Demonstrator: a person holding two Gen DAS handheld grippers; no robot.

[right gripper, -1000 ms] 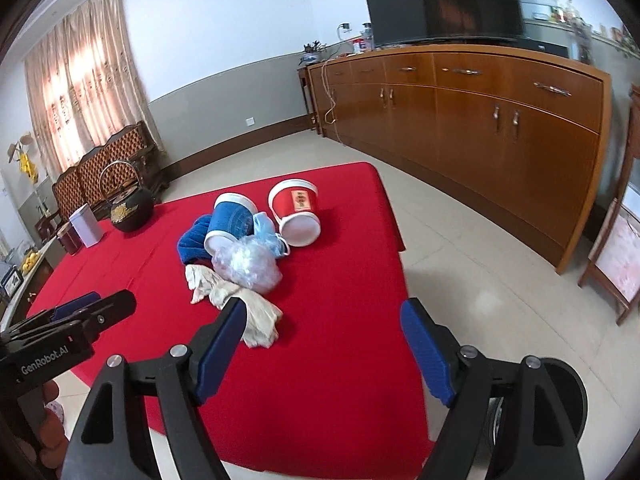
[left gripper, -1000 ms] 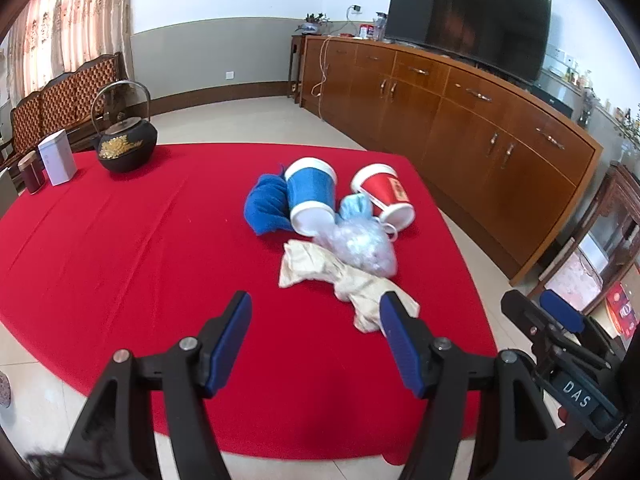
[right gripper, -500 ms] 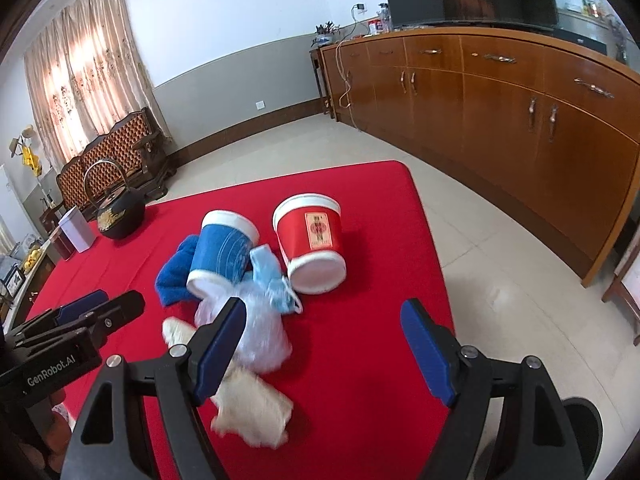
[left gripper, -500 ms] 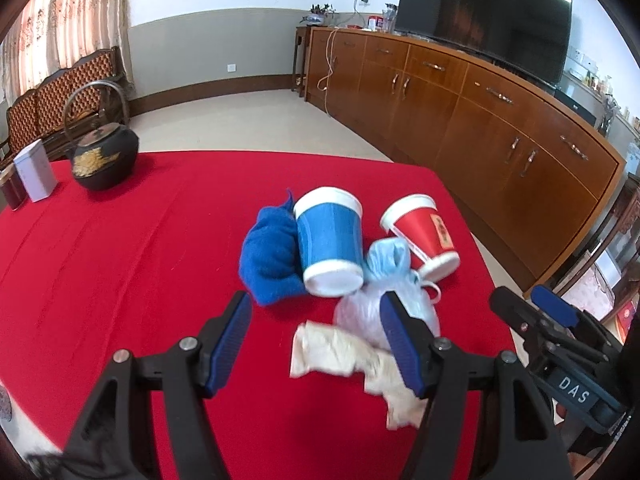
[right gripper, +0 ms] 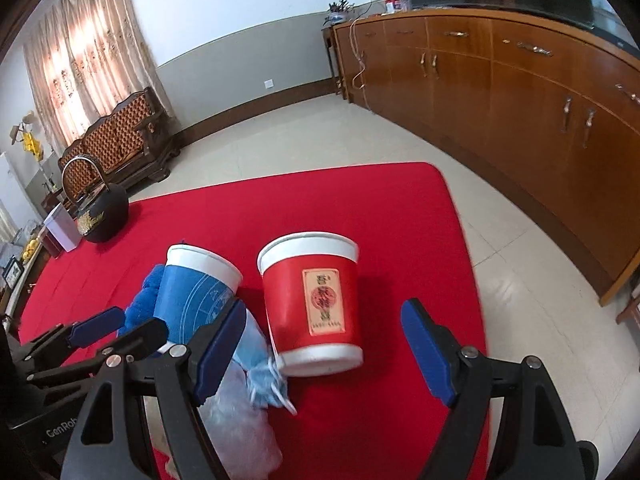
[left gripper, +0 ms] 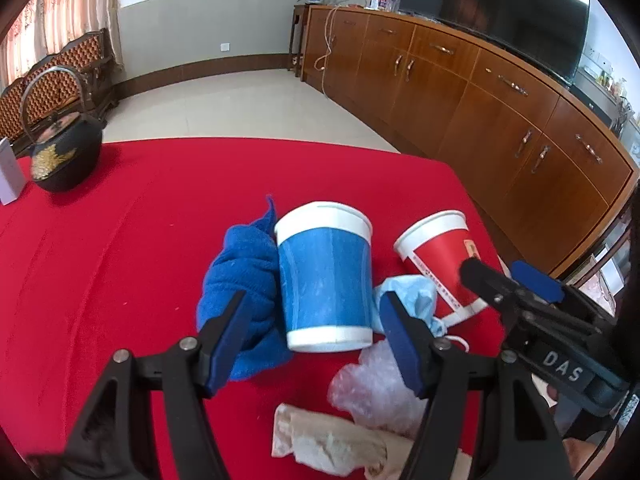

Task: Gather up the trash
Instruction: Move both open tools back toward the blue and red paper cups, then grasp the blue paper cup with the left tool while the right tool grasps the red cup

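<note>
On the red tablecloth (left gripper: pixel 120 248) lies a pile of trash. A blue paper cup (left gripper: pixel 326 280) lies on its side between the open fingers of my left gripper (left gripper: pixel 316 340). A red paper cup (right gripper: pixel 316 304) lies between the open fingers of my right gripper (right gripper: pixel 324 356); it also shows in the left wrist view (left gripper: pixel 440 264). A blue cloth (left gripper: pixel 244 284) sits left of the blue cup. A light blue face mask (left gripper: pixel 412 300), a clear plastic bag (left gripper: pixel 376 396) and a crumpled beige paper (left gripper: pixel 332 444) lie close in front.
A black iron teapot (left gripper: pixel 64 152) and a white box (left gripper: pixel 8 176) stand at the table's far left. A long wooden sideboard (left gripper: pixel 500 112) with a television (left gripper: pixel 492 12) runs along the right wall. The table's right edge (right gripper: pixel 460 232) drops to tiled floor.
Both grippers have moved forward over the table toward the pile. The left now straddles the blue cup and the right straddles the red cup. Both stay open.
</note>
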